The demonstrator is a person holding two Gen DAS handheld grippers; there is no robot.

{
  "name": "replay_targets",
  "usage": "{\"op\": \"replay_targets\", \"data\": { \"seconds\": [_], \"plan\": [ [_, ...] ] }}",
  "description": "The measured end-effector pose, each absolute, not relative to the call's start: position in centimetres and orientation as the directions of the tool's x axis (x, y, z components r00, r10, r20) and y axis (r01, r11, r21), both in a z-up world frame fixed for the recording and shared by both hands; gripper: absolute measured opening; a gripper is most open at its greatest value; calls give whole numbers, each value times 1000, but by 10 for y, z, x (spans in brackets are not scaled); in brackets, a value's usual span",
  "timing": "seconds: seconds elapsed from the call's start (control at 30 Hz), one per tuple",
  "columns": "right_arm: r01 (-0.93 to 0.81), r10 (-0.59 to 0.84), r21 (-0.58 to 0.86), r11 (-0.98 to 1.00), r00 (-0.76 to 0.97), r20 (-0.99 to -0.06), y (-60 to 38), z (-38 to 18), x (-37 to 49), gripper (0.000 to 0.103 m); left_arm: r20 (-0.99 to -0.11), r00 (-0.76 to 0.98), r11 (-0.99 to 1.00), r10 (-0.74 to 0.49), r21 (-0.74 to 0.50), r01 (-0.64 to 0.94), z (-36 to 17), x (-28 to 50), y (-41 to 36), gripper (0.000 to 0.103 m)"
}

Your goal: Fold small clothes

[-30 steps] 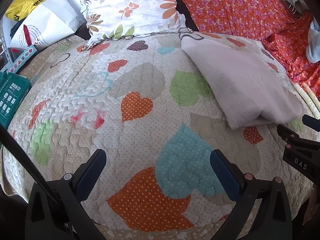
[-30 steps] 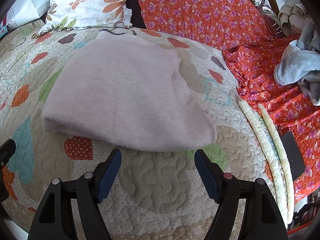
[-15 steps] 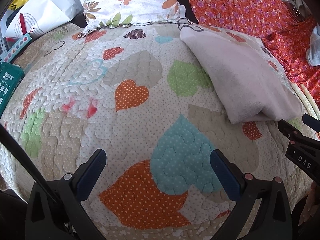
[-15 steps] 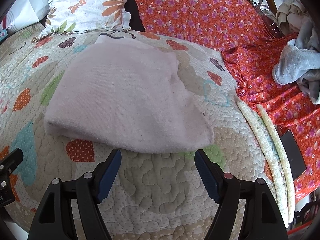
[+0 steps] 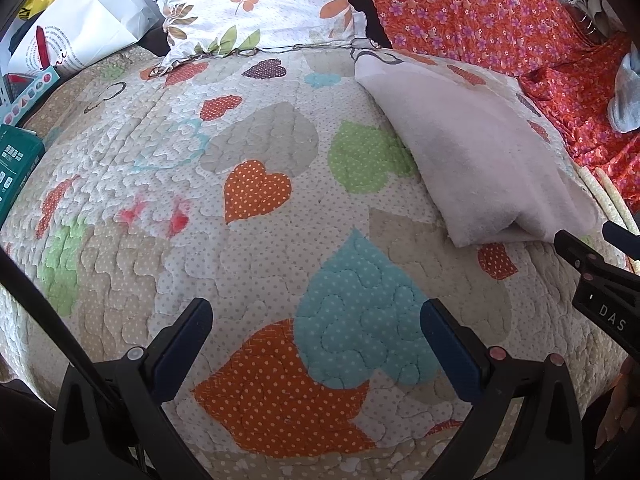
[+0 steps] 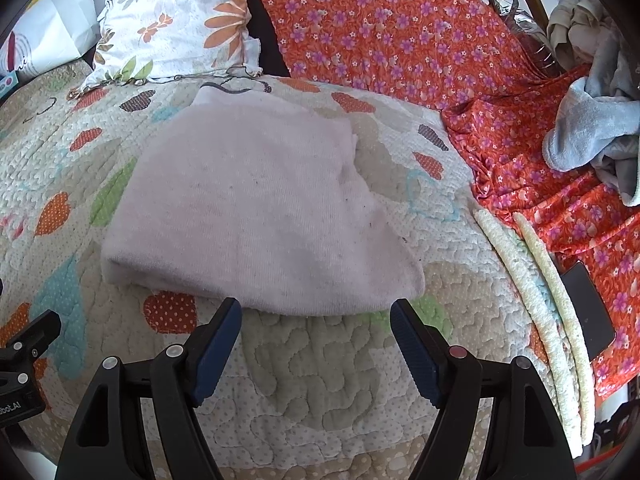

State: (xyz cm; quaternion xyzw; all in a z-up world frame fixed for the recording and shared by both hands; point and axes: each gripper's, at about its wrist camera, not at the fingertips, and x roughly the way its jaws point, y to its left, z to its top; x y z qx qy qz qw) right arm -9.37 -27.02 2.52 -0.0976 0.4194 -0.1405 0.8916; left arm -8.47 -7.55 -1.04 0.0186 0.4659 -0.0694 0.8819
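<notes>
- pale pink garment [image 6: 256, 216] lies already folded on the heart-print quilt [image 6: 328, 380], far of the right gripper [image 6: 316, 340].
- right gripper: jaws wide, empty, near the hem.
- left gripper [image 5: 316, 344]: wide, empty, over bare quilt left.
- judged: between folds; next needs a hem grasp.

The folded garment [image 6: 256, 216] lies on the quilt [image 6: 320, 392], before the pillow [image 6: 172, 24].
</notes>
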Motion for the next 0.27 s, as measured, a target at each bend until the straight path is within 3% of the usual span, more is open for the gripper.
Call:
{"op": "replay_targets", "data": {
  "seconds": [0.27],
  "plan": [
    [171,-331,-288,942,609,-721,-271,25,-94,81,-821,560,990,-107,-36,136,-8,-86,-76,103]
  ]
}}
